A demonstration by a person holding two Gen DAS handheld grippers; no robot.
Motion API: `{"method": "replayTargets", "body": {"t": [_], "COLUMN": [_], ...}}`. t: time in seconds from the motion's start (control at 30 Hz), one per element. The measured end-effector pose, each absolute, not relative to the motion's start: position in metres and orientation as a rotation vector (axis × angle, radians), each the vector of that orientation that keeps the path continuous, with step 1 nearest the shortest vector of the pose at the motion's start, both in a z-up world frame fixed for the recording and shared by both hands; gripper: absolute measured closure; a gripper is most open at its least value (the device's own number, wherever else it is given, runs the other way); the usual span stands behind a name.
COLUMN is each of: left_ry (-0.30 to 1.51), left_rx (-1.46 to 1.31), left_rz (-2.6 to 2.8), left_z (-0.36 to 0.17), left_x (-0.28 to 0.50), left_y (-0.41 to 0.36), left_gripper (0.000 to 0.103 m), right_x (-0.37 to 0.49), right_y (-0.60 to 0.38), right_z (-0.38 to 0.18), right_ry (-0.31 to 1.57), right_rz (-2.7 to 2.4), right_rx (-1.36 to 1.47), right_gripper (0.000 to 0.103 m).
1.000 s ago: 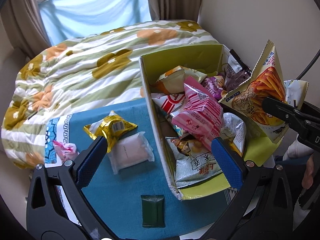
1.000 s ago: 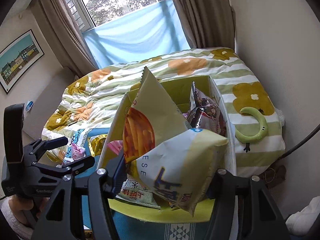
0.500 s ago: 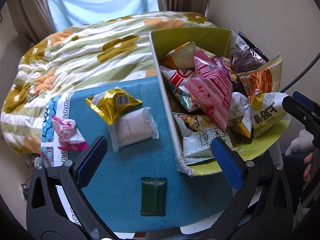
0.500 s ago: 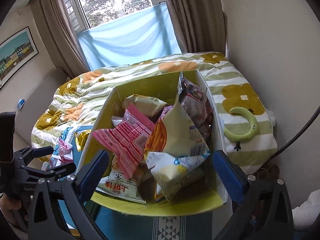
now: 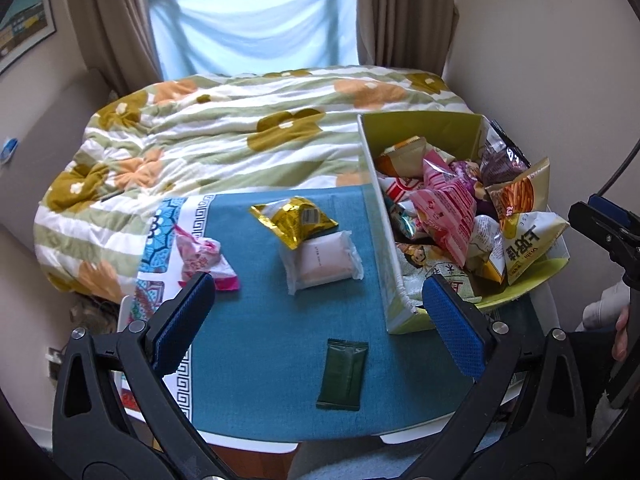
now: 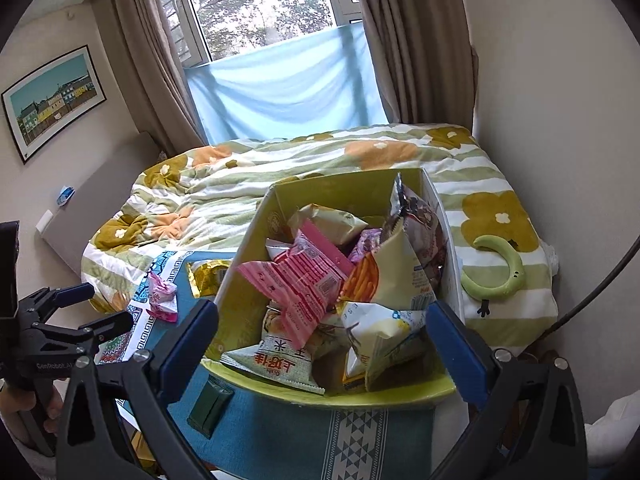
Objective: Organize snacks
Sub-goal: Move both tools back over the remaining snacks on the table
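A yellow-green box full of snack bags stands at the right of the teal cloth. On top lie a pink bag and a cream chips bag. On the cloth lie a gold packet, a white packet, a pink wrapper and a dark green sachet. My left gripper is open and empty above the cloth. My right gripper is open and empty, held over the box's near end.
A bed with a flowered striped quilt lies behind the table. A green curved toy rests on the quilt right of the box. Wall stands close on the right. The table's front edge is near me.
My right gripper opened and let the cream chips bag drop into the box, then pulled back. My left gripper drew back and up, so more of the cloth shows.
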State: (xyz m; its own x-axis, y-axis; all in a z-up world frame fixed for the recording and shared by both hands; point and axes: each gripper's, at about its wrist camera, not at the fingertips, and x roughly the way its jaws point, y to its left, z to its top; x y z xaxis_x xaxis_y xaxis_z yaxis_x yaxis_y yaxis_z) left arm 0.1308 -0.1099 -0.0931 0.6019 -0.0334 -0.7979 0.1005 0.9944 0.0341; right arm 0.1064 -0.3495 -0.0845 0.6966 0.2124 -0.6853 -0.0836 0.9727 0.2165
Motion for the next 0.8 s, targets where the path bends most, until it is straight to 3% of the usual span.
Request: {"method": "replayTargets", "body": {"t": [0.4, 0.8], "left_ry": [0.902, 0.966], "left_rx": [0.010, 0.050], "left_rz": [0.022, -0.102], "left_z": [-0.084, -0.103], "left_x": [0.113, 0.164], "left_y": [-0.025, 0.065], "left_gripper": [0.001, 0.001], "right_x": [0.112, 0.131], "right_y": [-0.291, -0.195], "right_z": [-0.067, -0.069], "right_ry": [0.738, 0.747], "right_rz": [0.261, 0.173], "right_rx": [0.150, 0.138], "right_gripper": [0.000, 0.000]}}
